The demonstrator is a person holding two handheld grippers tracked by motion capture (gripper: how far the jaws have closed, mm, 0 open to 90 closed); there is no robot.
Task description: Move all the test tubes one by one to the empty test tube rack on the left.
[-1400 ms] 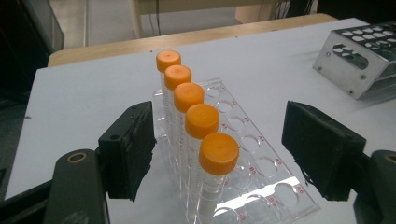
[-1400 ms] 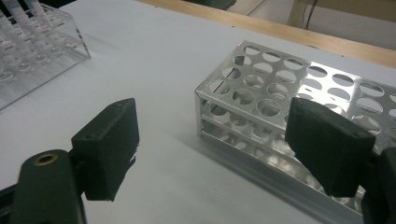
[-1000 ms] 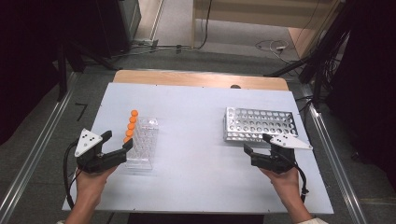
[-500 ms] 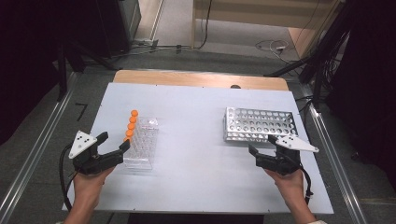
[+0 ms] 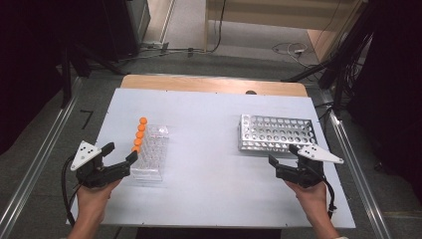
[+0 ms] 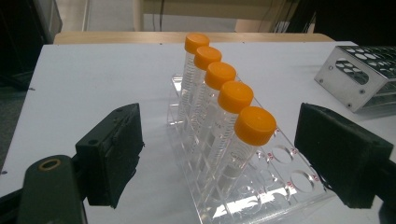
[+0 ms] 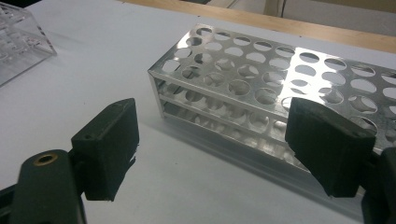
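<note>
The left gripper (image 5: 119, 156) sits just left of the clear acrylic tube rack (image 5: 151, 155), its landmark for everything on this side. Compared with a second ago it has drawn slightly back from the rack's near-left corner, and its jaws have just been opening; they now stand wide with nothing between the pads. In the left gripper view the nearest orange-capped tube (image 6: 243, 143) lies ahead between the two black jaws, untouched.

Five such tubes (image 5: 139, 134) stand upright in one row along the left edge of the clear rack, the other holes bare.

Well to the right of the clear rack lies the perforated metal rack (image 5: 276, 133), every visible hole empty. The right gripper (image 5: 280, 160) has also pulled back a little toward the person and hovers just in front of the metal rack's near-right corner, jaws spread wide and holding nothing.

Judging from this, both hands have settled into a ready stance: the left is lined up to close on the nearest tube, and the likely job of moving tubes to the metal rack has not started.
</note>
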